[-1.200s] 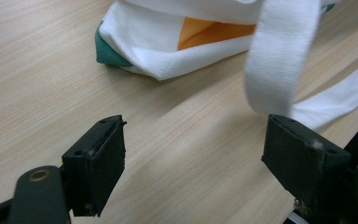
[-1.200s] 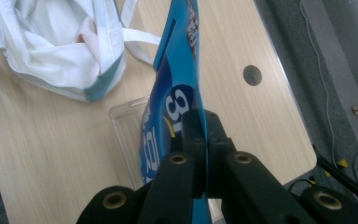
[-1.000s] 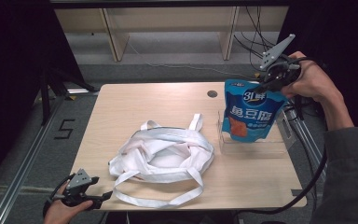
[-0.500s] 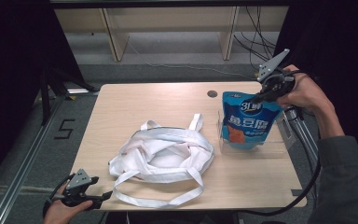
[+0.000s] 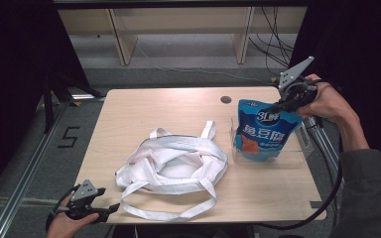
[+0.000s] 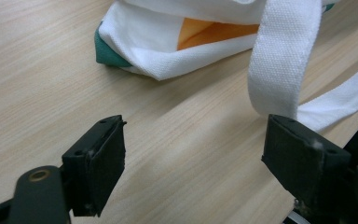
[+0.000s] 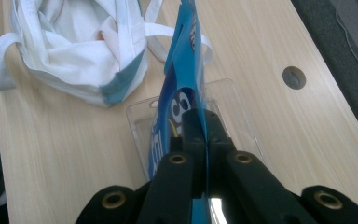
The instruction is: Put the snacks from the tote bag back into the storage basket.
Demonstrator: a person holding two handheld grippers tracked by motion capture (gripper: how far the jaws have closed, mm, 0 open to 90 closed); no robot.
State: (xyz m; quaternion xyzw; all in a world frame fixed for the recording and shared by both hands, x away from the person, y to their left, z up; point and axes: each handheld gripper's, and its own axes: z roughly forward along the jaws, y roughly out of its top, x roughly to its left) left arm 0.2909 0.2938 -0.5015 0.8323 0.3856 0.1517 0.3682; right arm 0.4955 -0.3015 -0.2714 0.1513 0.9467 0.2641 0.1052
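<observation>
The right hand-held gripper (image 5: pixel 278 105) is pinching the top corner of the blue pouch (image 5: pixel 265 131), and in the right gripper view its two jaws are pressing together on the thin top edge of the pouch (image 7: pixel 179 88). The pouch is hanging upright at the right of the high view, with its long axis running top to bottom, its top at the gripper and its printed face turning toward the camera. Its lower end is sitting inside a clear tray (image 5: pixel 297 151) on the worktop (image 5: pixel 168 106).

The left hand-held gripper (image 5: pixel 111 208) is resting at the lower left of the frame, at the near edge of the worktop. Its jaws are standing wide apart and are holding nothing. A white bag (image 5: pixel 173 163) is lying flat in the middle, and one strap (image 6: pixel 284 56) is looping just beside the right jaw.
</observation>
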